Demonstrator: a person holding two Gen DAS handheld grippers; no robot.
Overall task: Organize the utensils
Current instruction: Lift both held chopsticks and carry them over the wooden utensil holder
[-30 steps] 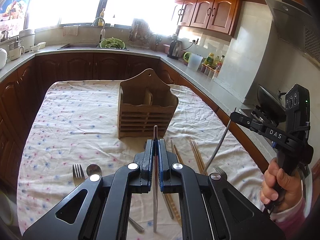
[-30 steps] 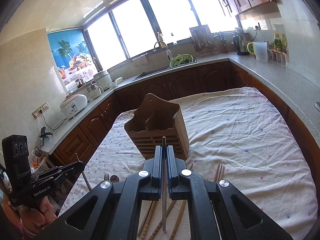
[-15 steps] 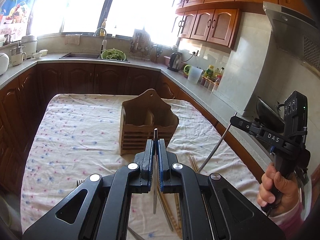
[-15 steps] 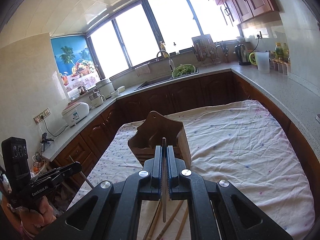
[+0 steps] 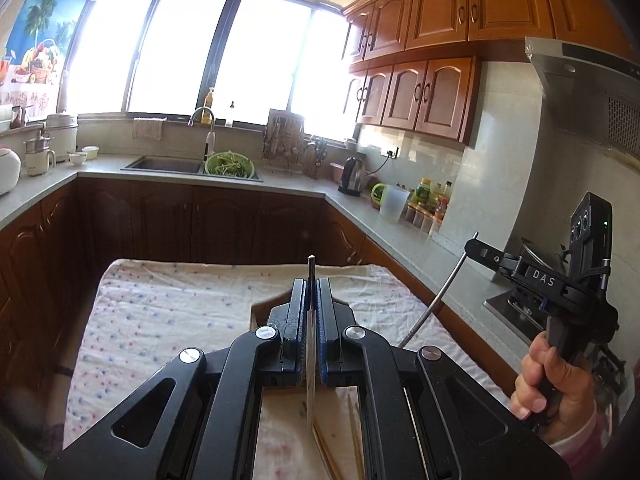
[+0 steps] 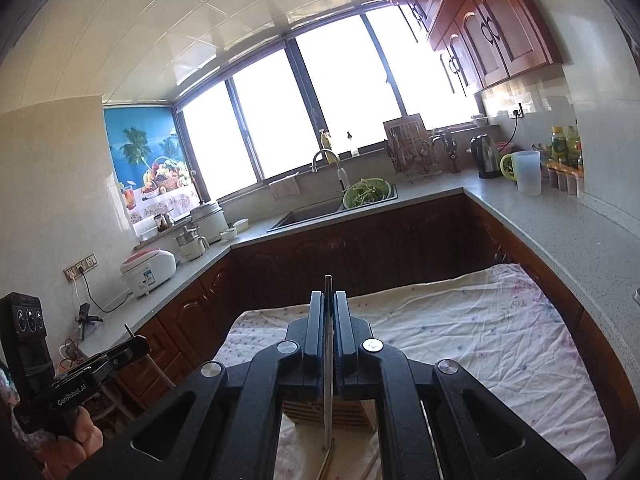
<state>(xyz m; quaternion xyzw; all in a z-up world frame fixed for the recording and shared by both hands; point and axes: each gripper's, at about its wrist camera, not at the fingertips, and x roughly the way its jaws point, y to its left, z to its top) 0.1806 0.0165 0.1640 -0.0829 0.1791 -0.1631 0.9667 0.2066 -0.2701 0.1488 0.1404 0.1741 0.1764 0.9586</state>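
My left gripper (image 5: 311, 284) is shut on a thin metal utensil handle (image 5: 311, 344) that hangs down through the jaws. My right gripper (image 6: 328, 296) is shut on another thin metal utensil handle (image 6: 328, 380); it also shows in the left wrist view (image 5: 434, 304), held high at the right. The wooden utensil holder (image 6: 332, 414) is mostly hidden below my right gripper, and only its corner (image 5: 256, 314) shows in the left wrist view. Wooden chopsticks (image 5: 352, 436) lie on the cloth under the left gripper.
The table carries a white dotted cloth (image 5: 168, 304). Dark wood cabinets and a grey counter (image 6: 560, 232) wrap around behind it, with a sink (image 5: 164, 166), a green colander (image 5: 229, 164) and a kettle (image 6: 485, 158).
Both grippers have risen and tilted up with their utensils. The holder has dropped from mid-frame to under the jaws, and the forks and spoon on the cloth have left view.
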